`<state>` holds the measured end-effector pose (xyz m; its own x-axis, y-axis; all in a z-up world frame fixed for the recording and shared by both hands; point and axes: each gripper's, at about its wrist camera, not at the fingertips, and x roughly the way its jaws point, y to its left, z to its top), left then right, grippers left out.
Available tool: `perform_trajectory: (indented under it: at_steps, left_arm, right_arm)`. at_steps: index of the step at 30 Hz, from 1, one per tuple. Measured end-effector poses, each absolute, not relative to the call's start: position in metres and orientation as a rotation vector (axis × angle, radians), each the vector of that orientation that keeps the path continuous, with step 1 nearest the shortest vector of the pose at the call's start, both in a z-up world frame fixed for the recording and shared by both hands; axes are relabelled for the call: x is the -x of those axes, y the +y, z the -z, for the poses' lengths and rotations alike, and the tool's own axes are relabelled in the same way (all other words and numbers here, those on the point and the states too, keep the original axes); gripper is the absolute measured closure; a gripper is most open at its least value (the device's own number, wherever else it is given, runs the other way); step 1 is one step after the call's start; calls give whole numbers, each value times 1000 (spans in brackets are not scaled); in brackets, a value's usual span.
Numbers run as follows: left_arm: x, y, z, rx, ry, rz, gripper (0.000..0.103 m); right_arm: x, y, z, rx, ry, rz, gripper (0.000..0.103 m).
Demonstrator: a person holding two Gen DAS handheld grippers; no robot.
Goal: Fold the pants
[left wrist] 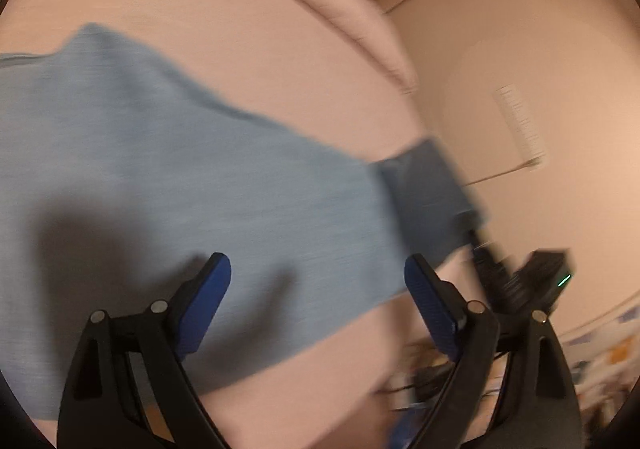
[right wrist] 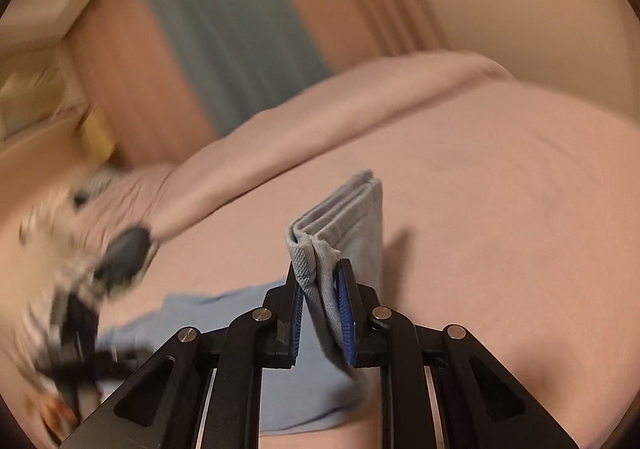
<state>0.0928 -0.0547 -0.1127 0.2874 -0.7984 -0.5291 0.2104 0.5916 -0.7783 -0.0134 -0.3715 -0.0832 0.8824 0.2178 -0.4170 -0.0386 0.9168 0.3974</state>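
The left wrist view shows the light blue pants [left wrist: 180, 169] spread flat across a pink bed sheet [left wrist: 260, 61], reaching from the left edge toward the right, where a darker blue end of the cloth lifts off the sheet. The left gripper [left wrist: 318, 281] hangs over the near part of the cloth with its jaws wide apart and nothing between the blue pads [left wrist: 208, 305]. At the right of this view the right gripper [left wrist: 532, 281] shows only as a blurred black shape with a small green light, just beside that lifted end.

The right wrist view gives what the other cannot: the right gripper [right wrist: 320, 289] is clamped nearly closed on a folded edge of the pants [right wrist: 344, 217], several layers of hem standing up between its pads [right wrist: 344, 313]. More of the blue cloth lies flat on the sheet [right wrist: 500, 209] below and to the left. At the far left a person's hand [right wrist: 80, 249], smeared by motion, shows in what seems a patterned glove. Beyond the bed a grey-blue curtain [right wrist: 224, 29] hangs, and a folded pink cover [right wrist: 340, 109] lies along the bed's far side.
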Motion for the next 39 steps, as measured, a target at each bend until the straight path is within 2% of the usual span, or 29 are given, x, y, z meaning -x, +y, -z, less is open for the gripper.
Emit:
perform_trajectory:
  at_steps: [5,10,11,12,13,14,15,16,18,25,31,34,35,36,37,38,39]
  left_arm:
    - [-104,-78,107,829,1070,873,4]
    - [-123,-100,136,916,1165,854,8]
    - [-123,-98,137,921,1162,837,20]
    - [-123,-95,137,911,1148,814,41]
    - [-124,-91,136,889,1137,787,49]
    - [-123,-87,134,867,1126,767,63]
    - [-123,-85,132,850,1113,756,72]
    - [-122,-78,129,813,1094,730,86]
    - [-119,-65,122,759,1046,697,95]
    - [-118,-32,109,629,952,568,96]
    - [-119,-2,123,603,967,463,95]
    - [-127,0,138,572,1039,401,86]
    - [-129,2,141,563,1053,372,78]
    - [-130,4,141,569,1049,363,77]
    - [-129,9,140,583,1042,356,75]
    - [-128,13,137,585,1034,342,67]
    - [-127,19,133,575,1021,323,55]
  right_arm:
    - [11,-312,91,-253,513,-238,84]
    - [17,-269,105,-165,537,-346,84]
    - [19,-259,107,-128,542,-361,84]
    - [20,-253,109,-103,550,-368,84]
    - [20,-248,110,-86,558,-374,84]
    - [22,-243,112,-72,566,-382,84]
    - [22,-239,112,-55,569,-382,84]
    - [23,-234,113,-39,570,-383,84]
    - [21,-228,109,-32,566,-403,84]
    - [18,-194,106,-7,570,-541,84]
    - [15,-161,120,45,629,-626,84]
    - [11,-151,129,89,666,-624,84]
    - [7,-148,132,93,696,-626,84]
    - [4,-148,135,88,733,-634,82]
    - [5,-150,136,70,744,-645,73]
    - [6,-155,135,37,752,-666,65]
    - [8,-161,132,4,760,-689,51]
